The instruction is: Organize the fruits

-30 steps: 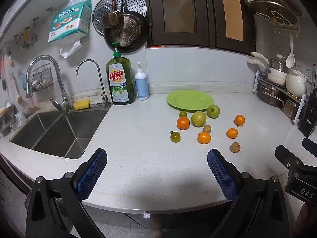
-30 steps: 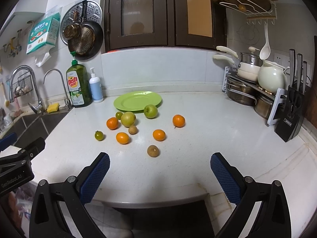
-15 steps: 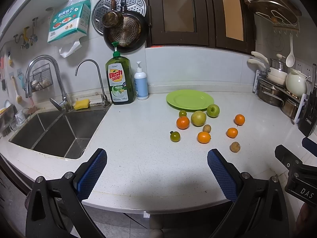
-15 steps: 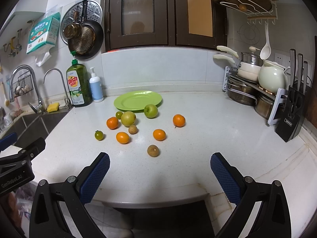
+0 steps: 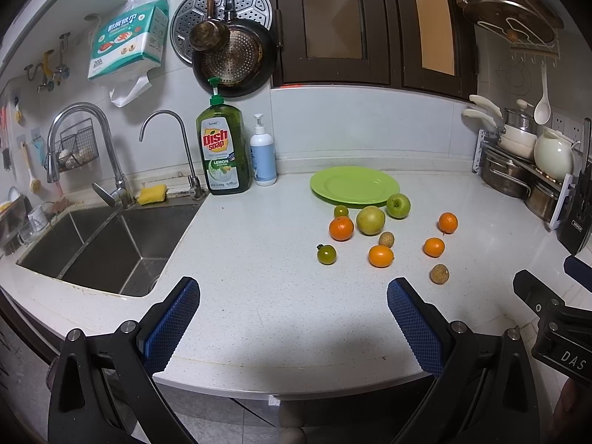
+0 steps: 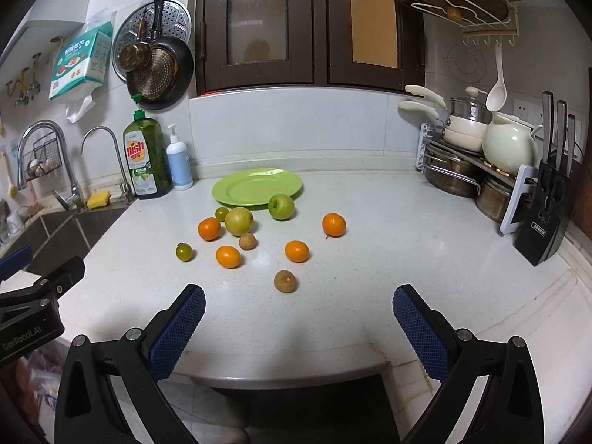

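— Well, where was the fruit?
— Loose on the counter [image 6: 370, 259], just before the plate [image 6: 236, 194]; both grippers [image 5: 292, 307] [image 6: 298, 310] hung spread and empty.
— Handling?
— Probably round, light, prone to roll; best pinched across the middle.
— The views?
— Left showed the sink [image 5: 107, 244]; right, the knife block [image 6: 544, 218].
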